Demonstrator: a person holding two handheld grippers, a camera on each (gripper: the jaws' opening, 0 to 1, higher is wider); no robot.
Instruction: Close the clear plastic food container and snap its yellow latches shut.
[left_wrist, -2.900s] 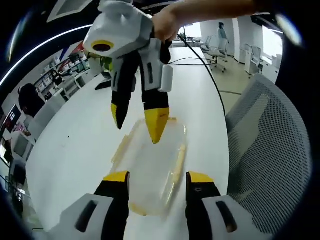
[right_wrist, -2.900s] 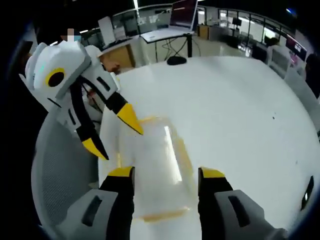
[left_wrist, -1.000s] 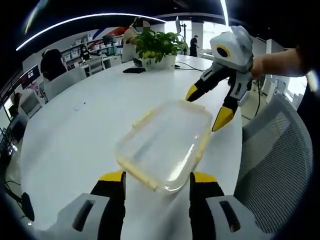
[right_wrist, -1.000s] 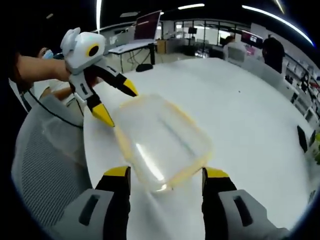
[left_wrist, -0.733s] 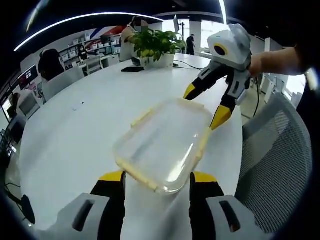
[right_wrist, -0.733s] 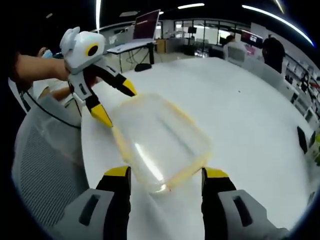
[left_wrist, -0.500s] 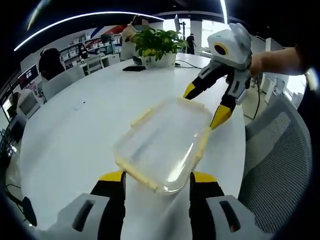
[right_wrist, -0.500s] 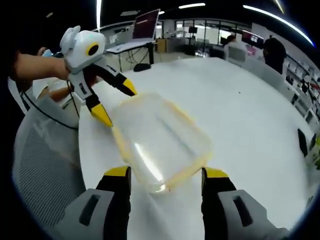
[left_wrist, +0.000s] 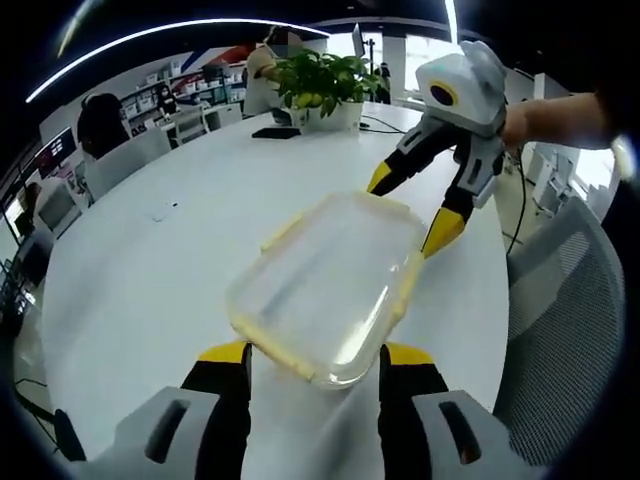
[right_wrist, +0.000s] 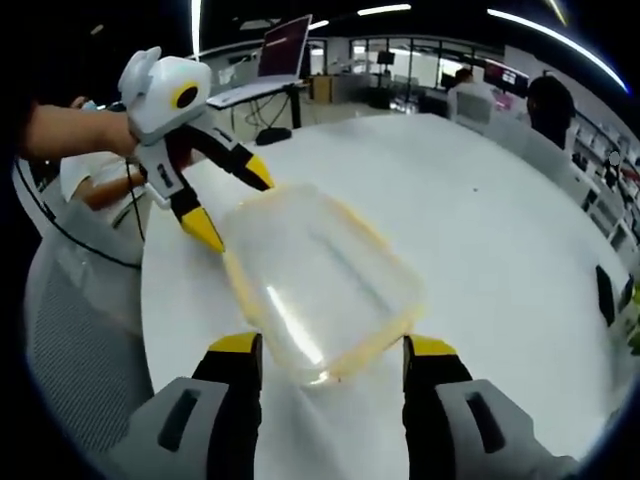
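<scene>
The container (left_wrist: 325, 290) lies flat on the white desk (left_wrist: 150, 270), lid on, yellow latches (left_wrist: 408, 285) along its rim; whether they are snapped I cannot tell. The two hand-held grippers face each other from its short ends, probably to steady it and reach the end latches. The left hand-held gripper (left_wrist: 312, 358) is spread, its jaws flanking the near end. The right hand-held gripper (right_wrist: 322, 352) is spread likewise at the opposite end. No brand, label or writing can be read. A potted plant (left_wrist: 318, 85) stands well beyond.
</scene>
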